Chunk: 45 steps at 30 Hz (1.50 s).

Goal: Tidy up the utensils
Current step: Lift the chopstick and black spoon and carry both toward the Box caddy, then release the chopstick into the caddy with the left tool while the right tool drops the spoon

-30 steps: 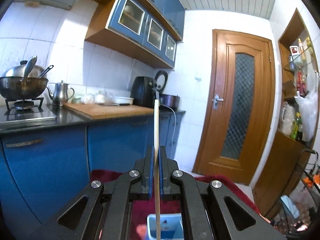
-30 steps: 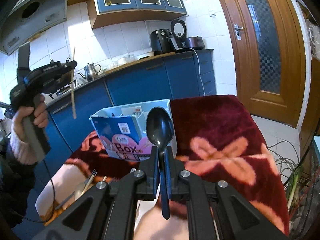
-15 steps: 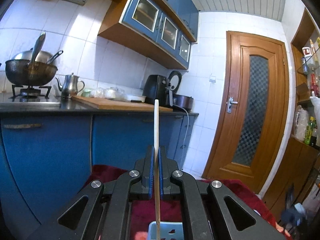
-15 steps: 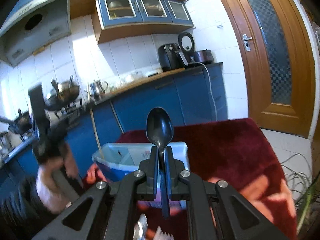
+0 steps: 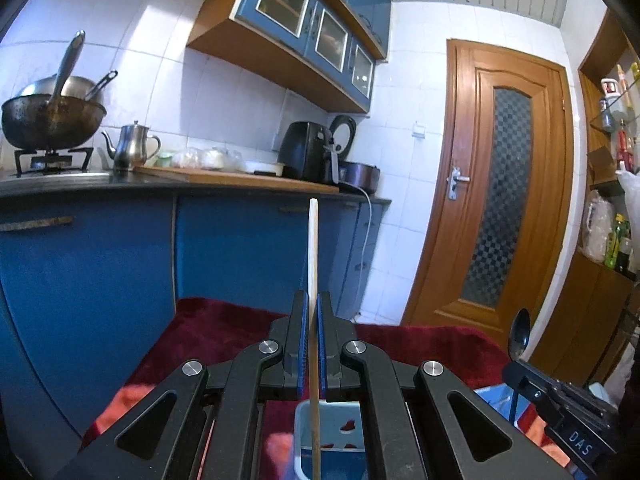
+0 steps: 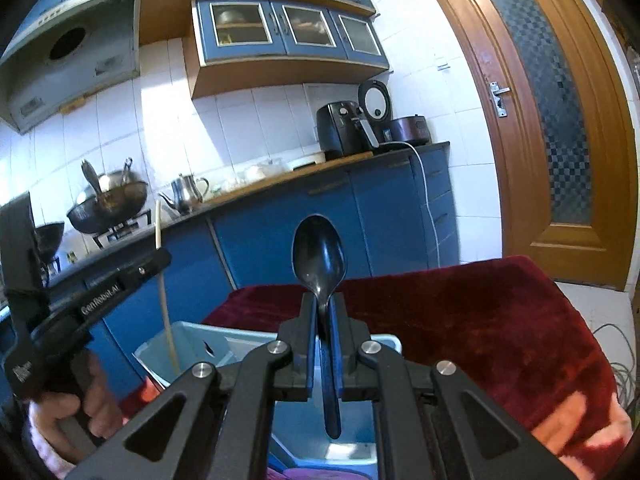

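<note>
Left gripper (image 5: 312, 312) clamping our upright wooden chopstick (image 5: 313, 256), its tip dipping into the light-blue box (image 6: 188, 340), right gripper (image 6: 323, 312) pinching our black spoon (image 6: 319, 256), bowl up, on red blanket (image 6: 480, 320)

Right gripper (image 6: 323, 312) clamped on black spoon (image 6: 319, 256), bowl up, above light-blue box (image 6: 192, 344). Left gripper (image 6: 158, 260) pinching upright wooden chopstick (image 6: 166, 312), tip inside box.
</note>
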Tool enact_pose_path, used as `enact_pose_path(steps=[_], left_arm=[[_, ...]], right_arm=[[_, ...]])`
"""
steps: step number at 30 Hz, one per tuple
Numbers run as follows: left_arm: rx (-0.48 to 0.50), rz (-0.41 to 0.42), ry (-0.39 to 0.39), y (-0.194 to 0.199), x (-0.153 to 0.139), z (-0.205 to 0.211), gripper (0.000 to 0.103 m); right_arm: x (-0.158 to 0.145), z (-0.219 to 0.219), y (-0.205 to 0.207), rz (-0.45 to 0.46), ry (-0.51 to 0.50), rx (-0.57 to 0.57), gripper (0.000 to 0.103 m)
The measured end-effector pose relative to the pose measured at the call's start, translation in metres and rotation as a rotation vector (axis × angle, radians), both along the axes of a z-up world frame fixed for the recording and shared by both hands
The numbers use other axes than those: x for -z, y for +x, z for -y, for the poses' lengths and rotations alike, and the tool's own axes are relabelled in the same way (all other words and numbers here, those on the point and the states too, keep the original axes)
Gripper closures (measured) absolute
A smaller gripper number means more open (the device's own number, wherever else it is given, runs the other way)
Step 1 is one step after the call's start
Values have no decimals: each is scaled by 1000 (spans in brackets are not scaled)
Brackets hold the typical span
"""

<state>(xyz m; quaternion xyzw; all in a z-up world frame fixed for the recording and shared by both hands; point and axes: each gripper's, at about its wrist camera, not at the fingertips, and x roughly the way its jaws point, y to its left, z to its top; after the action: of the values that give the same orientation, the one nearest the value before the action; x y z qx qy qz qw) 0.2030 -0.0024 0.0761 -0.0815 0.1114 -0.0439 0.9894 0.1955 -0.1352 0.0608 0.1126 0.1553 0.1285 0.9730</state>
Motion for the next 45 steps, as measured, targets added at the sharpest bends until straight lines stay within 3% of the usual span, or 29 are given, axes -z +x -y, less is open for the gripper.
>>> enact_pose_path(steps=[4,6,9,12,21,28,36,45], left_arm=[[22,-48,0,-2,3,2,99],[38,-64,5,-4,2,2,97],[50,-81,19,-10,0,2,86],[67,-101,17,-17,-3,1,81],[95,-135,39,-46,-21,-9,79],[97,-173,93,-75,-31,-19,71],[98,-262,151,-104,-24,-29,71],[143,-404,141,-133,3,-38,71]], right_arm=[[1,0,-4,-29,-24,5,94],[2,0,-7,-43,-43,-2,82],[0,2,-15,-47,-54,4,73],[-5,4,-22,-43,-43,10,71],[-22,6,-53,-38,-36,27,70],[-36,3,-82,-64,-36,41,70],[-40,-1,-114,-107,-50,41,70],[-25,-2,-141,-204,-62,41,69]])
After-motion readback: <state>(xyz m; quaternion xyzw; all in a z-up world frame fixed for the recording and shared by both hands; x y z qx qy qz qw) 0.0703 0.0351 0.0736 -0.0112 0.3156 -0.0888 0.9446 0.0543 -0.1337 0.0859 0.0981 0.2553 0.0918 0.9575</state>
